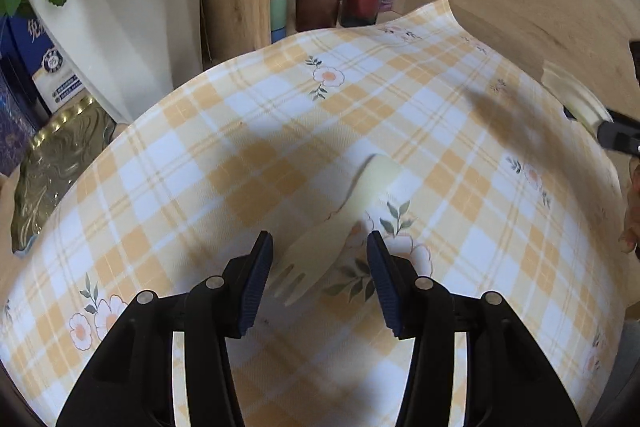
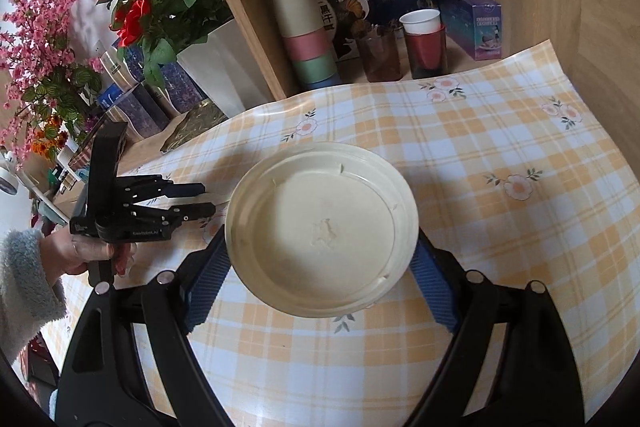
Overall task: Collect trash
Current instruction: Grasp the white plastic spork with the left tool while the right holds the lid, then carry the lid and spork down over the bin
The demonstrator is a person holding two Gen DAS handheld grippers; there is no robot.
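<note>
A pale disposable fork lies on the checked tablecloth, tines toward me. My left gripper hovers low over it, its jaws partly apart on either side of the fork's head and clear of it. From the right wrist view the left gripper sits at the left, held by a hand in a fuzzy sleeve. My right gripper is shut on a cream disposable plate, a blue pad on each side of its rim. The plate's edge shows at the left view's right border, casting a shadow on the cloth.
A wooden cubby behind the cloth holds a red cup with a white cup inside, a brown glass, stacked pastel cups and boxes. A white vase of red roses and a gold tray stand at the left.
</note>
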